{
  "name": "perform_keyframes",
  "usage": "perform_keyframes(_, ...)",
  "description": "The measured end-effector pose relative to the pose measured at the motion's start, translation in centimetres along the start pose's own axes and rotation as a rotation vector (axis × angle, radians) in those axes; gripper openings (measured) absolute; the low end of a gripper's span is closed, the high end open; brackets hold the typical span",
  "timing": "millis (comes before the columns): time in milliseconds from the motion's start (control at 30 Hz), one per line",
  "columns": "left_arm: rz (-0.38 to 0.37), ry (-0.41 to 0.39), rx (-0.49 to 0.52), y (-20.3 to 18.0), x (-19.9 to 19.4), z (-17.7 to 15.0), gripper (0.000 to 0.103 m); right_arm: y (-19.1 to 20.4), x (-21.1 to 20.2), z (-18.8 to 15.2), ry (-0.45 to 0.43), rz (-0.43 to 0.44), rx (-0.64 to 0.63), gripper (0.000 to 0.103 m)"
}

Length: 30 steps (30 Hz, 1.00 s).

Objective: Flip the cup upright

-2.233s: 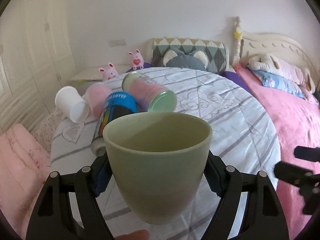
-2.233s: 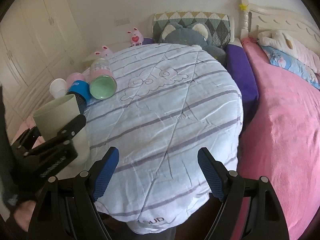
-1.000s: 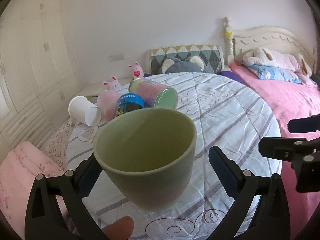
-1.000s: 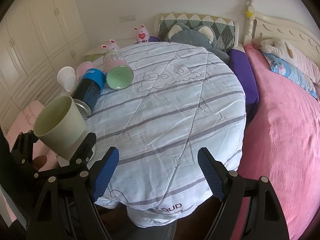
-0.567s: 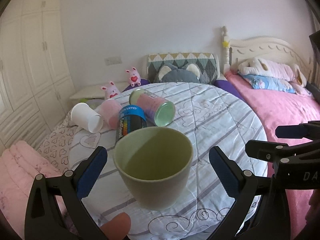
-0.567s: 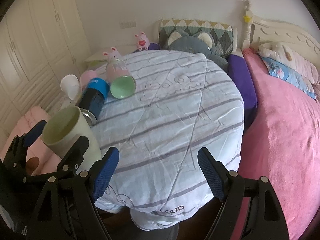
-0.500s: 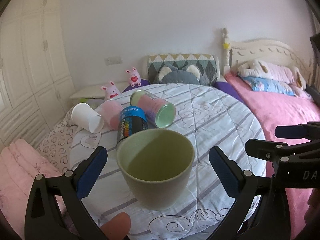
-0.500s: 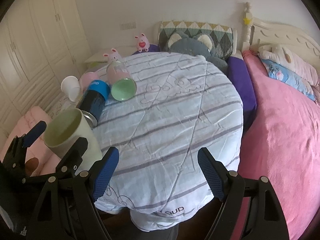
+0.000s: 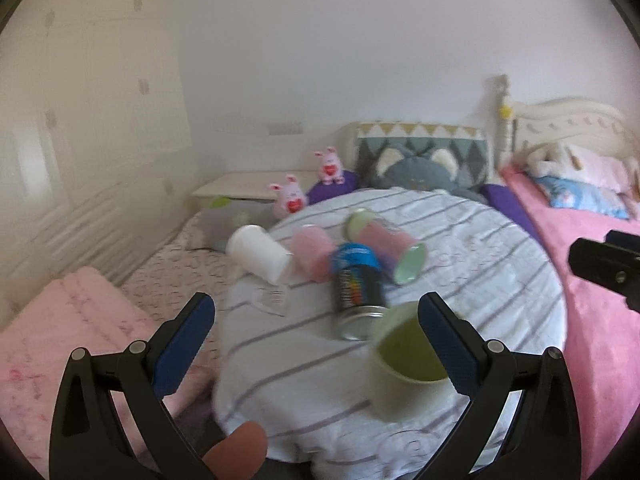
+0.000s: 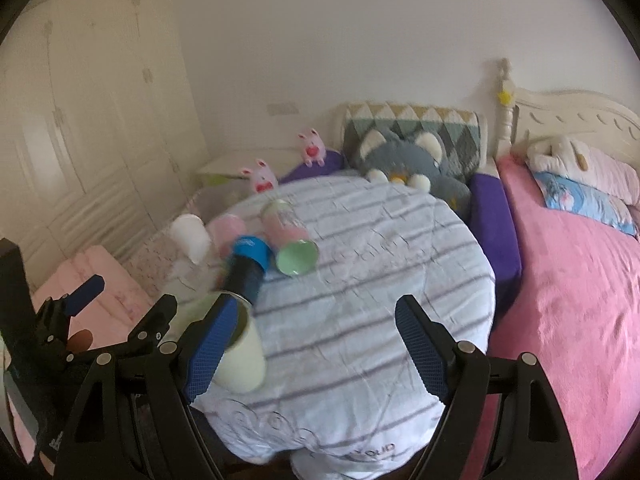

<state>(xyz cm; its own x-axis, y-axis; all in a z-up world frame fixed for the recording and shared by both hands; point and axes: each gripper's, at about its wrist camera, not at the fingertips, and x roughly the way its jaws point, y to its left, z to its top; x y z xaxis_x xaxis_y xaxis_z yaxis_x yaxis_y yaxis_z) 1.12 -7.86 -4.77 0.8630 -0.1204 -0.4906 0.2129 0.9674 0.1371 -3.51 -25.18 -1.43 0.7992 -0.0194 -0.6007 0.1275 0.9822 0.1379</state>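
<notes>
The pale green cup (image 9: 408, 364) stands upright near the front left edge of the round striped table (image 9: 500, 264), mouth up. It also shows in the right wrist view (image 10: 244, 356), partly behind my right gripper's left finger. My left gripper (image 9: 316, 344) is open and empty, pulled back to the left of the cup. My right gripper (image 10: 316, 344) is open and empty over the table's front. The left gripper's fingers (image 10: 86, 288) show at the left of the right wrist view.
Lying on the table behind the cup are a blue can (image 9: 354, 284), a pink bottle with a green lid (image 9: 388, 248), a pink cup (image 9: 312, 252) and a white cup (image 9: 258, 254). A pink bed (image 10: 580, 300) is at the right, a pink cushion (image 9: 60, 320) at the left.
My left gripper opened and let go of the green cup, which now stands on the table. The gripper drew back and to the left. The right gripper stayed open.
</notes>
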Motion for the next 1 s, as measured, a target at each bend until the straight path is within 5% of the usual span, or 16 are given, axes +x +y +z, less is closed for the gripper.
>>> perform_keyframes(433, 0.161, 0.158, 0.05, 4.6, -2.0, -0.5, 0.103, 3.2, -1.5, -1.3, -0.04, 0.032, 0.019, 0.082)
perform_keyframes(1000, 0.068, 0.292, 0.005, 9.5, -3.0, -1.5, 0.103, 8.6, -0.2, -3.6, 0.013, -0.036, 0.024, 0.082)
